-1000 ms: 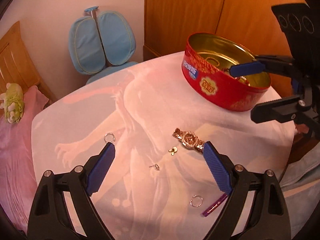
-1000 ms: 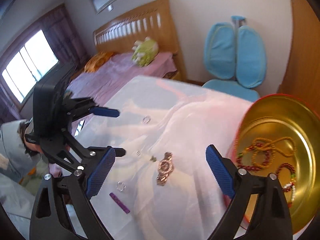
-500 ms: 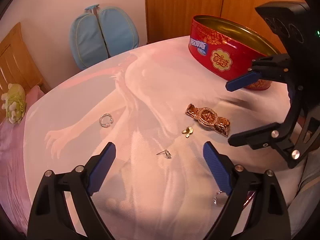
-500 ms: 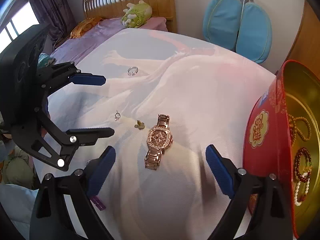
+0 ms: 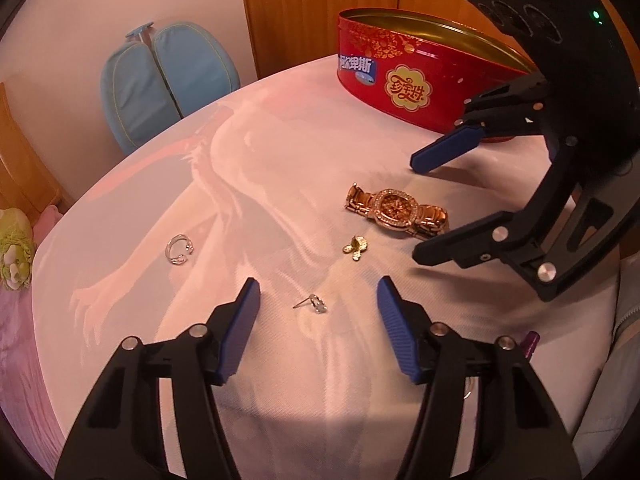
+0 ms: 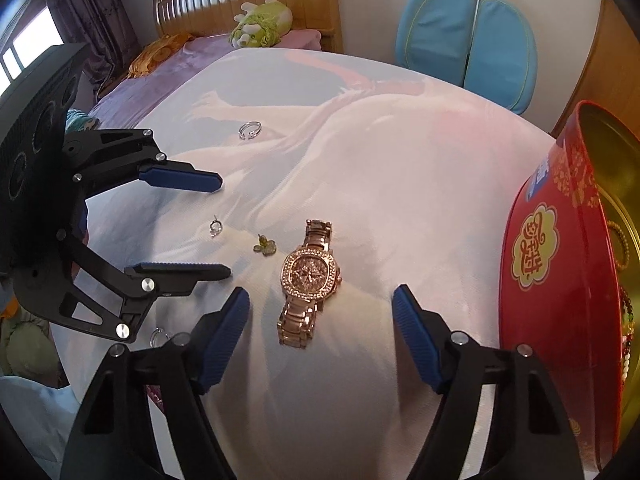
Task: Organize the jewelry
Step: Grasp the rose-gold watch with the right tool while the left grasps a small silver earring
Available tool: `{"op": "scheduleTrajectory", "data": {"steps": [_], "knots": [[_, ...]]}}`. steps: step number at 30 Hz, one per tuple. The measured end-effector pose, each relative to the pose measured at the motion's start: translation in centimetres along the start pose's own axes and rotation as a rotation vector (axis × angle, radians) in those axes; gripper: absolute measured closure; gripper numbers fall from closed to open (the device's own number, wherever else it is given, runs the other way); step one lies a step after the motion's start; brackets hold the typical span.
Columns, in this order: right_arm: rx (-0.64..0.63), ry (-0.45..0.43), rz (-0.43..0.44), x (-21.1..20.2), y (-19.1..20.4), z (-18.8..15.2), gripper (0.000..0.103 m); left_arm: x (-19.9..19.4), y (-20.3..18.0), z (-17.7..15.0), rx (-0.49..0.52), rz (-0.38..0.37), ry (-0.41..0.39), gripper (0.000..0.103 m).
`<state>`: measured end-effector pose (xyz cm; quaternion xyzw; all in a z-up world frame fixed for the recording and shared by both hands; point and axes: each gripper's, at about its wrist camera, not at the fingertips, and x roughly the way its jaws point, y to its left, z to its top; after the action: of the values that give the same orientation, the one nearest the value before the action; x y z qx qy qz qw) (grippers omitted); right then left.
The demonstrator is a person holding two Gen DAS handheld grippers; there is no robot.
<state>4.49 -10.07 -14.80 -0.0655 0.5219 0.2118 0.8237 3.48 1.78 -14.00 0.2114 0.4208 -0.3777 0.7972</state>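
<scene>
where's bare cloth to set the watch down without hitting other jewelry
Bare cloth runs between the rose-gold watch and the red round tin, and beyond the open silver ring toward the blue chair. Crowded: gold charm and silver stud earring beside the watch.

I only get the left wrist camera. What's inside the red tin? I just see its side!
Observer: The right wrist view shows bead strands lying inside the red tin.
Operator: Is the gold watch grabbed?
Observer: No. The watch lies flat on the cloth. One end of its band sits between the open fingers of the right hand-held gripper, untouched.
Operator: Is any jewelry hiding from me?
Observer: A small silver ring lies on the cloth beneath the body of the left hand-held gripper. Your own gripper mostly blocks it from you.
</scene>
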Motion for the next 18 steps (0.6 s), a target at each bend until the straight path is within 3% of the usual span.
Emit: {"op": "scheduleTrajectory", "data": {"steps": [2, 4, 8, 18], "knots": [[-0.035, -0.009, -0.032, -0.1, 0.5, -0.1, 0.065, -0.1, -0.3, 0.0, 0.011, -0.034, -0.003, 0.071], [-0.057, -0.010, -0.041, 0.0, 0.9, -0.2, 0.075, -0.2, -0.5, -0.1, 0.022, -0.044, -0.009, 0.079], [-0.045, -0.009, -0.039, 0.1, 0.7, -0.2, 0.075, -0.2, 0.2, -0.2, -0.033, -0.040, -0.020, 0.092], [-0.023, -0.028, -0.024, -1.0, 0.7, 0.0, 0.077, -1.0, 1.0, -0.7, -0.094, -0.018, -0.037, 0.095]]}}
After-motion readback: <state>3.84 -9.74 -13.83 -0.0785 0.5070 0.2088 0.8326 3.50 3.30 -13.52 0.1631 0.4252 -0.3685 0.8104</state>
